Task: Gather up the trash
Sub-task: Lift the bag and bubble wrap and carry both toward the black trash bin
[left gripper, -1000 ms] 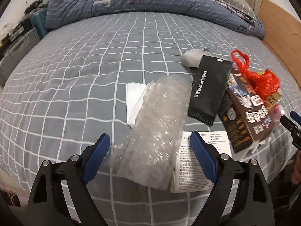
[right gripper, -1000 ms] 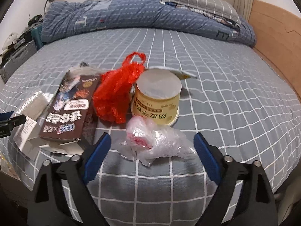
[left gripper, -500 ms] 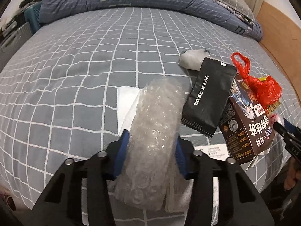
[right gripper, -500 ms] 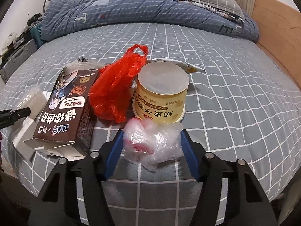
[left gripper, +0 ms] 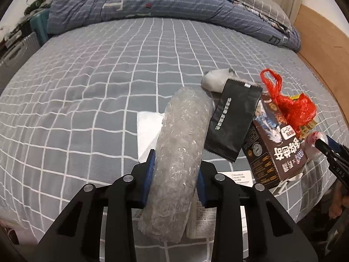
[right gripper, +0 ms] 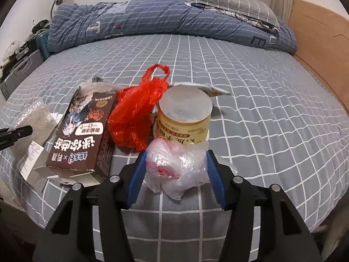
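now both my grippers have closed in from wide: left gripper (left gripper: 175, 175) squeezing the clear bubble-wrap roll (left gripper: 182, 152), right gripper (right gripper: 175, 171) tightening on the crumpled clear plastic bag (right gripper: 176, 163); both ready to lift.

checked bedsheet (left gripper: 104, 83), blue quilt (right gripper: 152, 19), pillow (right gripper: 231, 2), suitcase (right gripper: 19, 69)

Home bedroom: bed (right gripper: 240, 83) under grey checked sheet, rumpled blue duvet (right gripper: 152, 19), pillow (right gripper: 229, 2), wooden headboard (right gripper: 316, 43), suitcase (right gripper: 19, 72) by wall.
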